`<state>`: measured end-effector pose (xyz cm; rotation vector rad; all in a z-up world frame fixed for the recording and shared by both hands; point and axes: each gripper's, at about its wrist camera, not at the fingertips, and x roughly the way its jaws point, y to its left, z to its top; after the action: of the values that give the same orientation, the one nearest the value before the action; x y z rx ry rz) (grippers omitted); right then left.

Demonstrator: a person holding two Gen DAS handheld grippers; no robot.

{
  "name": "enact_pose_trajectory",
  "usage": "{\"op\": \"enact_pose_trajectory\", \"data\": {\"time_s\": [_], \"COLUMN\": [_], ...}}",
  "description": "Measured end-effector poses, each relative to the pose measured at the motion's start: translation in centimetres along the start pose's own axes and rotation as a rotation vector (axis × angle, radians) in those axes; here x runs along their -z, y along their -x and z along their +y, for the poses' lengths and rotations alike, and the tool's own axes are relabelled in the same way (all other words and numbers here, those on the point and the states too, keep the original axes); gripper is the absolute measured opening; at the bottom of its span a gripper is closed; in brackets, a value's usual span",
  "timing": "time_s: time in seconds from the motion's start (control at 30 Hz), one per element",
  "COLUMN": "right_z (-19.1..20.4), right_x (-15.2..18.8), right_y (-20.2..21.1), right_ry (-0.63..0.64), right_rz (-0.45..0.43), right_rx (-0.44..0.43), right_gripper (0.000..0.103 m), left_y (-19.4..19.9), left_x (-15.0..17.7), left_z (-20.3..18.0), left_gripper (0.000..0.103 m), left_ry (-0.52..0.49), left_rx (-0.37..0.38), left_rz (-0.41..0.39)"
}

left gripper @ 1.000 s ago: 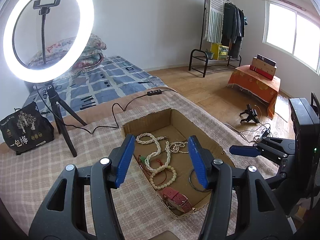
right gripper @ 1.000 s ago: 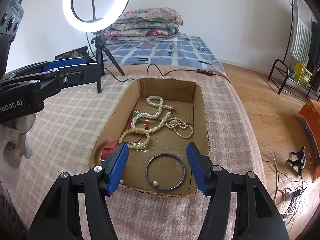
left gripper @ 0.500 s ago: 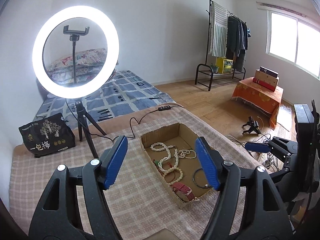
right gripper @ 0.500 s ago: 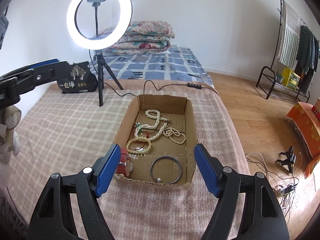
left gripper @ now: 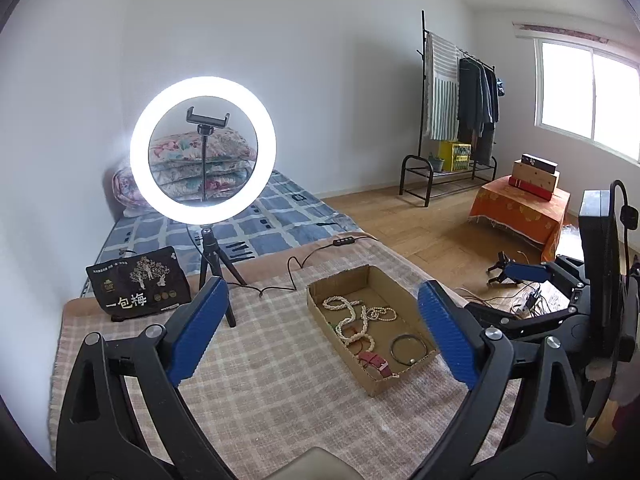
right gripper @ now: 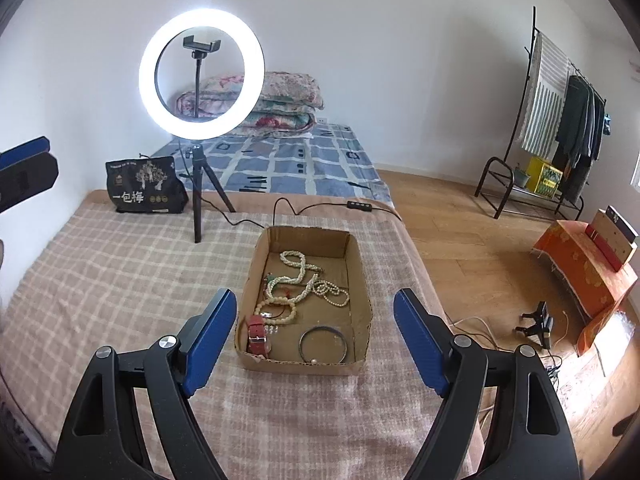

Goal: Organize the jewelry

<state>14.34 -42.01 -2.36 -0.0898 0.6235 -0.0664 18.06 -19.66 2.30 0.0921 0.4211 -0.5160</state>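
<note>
Pink-and-cream checked cloth (right gripper: 120, 280) is spread over the low surface, and a shallow cardboard box (right gripper: 362, 280) is set on it toward the side that borders the wooden floor (right gripper: 460, 232). Behind the box a lit ring light (right gripper: 201, 73) is raised on a small black tripod, its cable trailing across the cloth past the box's far wall. Beyond the light a blue patterned mattress is seen with folded floral quilts stacked against the white wall. Well off from the box, a clothes rack (right gripper: 560, 120) and an orange-draped low table (right gripper: 580, 272) are placed on the floor.

A black pouch (right gripper: 146, 192) beside the tripod is printed with the characters 一包梅; its smaller print cannot be read.

Inside the box are laid pale bead strands (right gripper: 304, 280), a red strap watch (right gripper: 256, 334) in the near left corner and a dark bangle (right gripper: 323, 345) by the near wall.

The left gripper (left gripper: 320, 334) and the right gripper (right gripper: 316, 338) are held above and short of the box, jaws having just been opening; both are spread wide, nothing being gripped or touched by the blue pads (right gripper: 210, 334).
</note>
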Motion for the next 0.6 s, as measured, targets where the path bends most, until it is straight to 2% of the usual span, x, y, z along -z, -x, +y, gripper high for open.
{"op": "enact_pose_trajectory", "data": {"time_s": [0.33,0.6], "right_z": [1.7,2.5], "right_x": [0.8,2.8], "right_y": [3.4,3.5], "right_ry": [-0.016,-0.041], "right_rz": [-0.023,-0.029], "right_rx": [0.028,0.043], "right_gripper": [0.082,0.082], "left_y": [3.2,4.1], "left_x": [2.4,3.7], "left_z": [1.4,1.8], "left_gripper": [0.098,0.098], "left_ry": [0.017,0.039], "left_rx": [-0.029,-0.039], "left_rz": [0.031,0.051]}}
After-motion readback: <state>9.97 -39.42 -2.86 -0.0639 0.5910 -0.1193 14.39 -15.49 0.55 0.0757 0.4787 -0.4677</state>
